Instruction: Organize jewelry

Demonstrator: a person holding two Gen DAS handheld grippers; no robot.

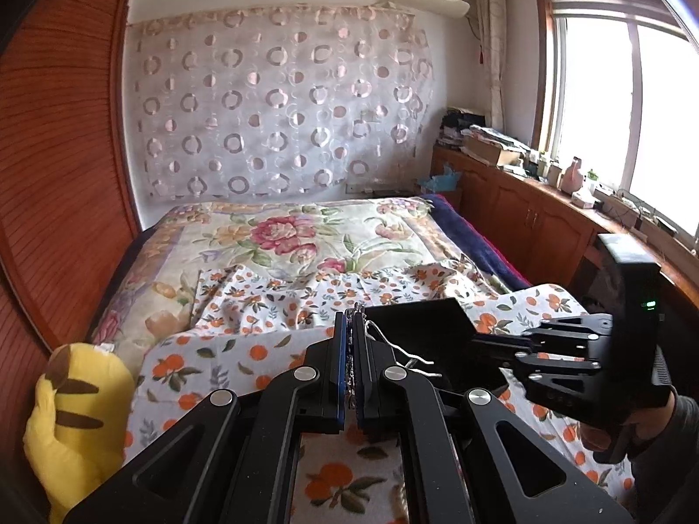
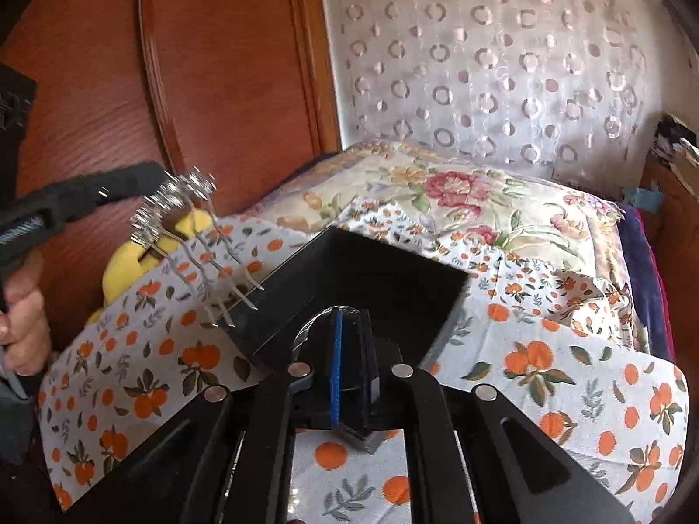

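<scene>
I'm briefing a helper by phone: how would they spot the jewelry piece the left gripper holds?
On the orange-print cloth over the bed sits a black box. Just left of it, the left gripper holds a hair comb: sparkly silver top, wavy metal prongs pointing toward the box.

Right tool (image 2: pixel 351 340) grips black box (image 2: pixel 349 279); left tool (image 2: pixel 131 183) holds hairpins (image 2: pixel 188 201).

hairpins (image 2: pixel 192 227) motion-blurred, box (image 2: pixel 371 279) near wall hidden behind right tongs (image 2: pixel 351 327), plush toy (image 1: pixel 74 419) cut off
</scene>
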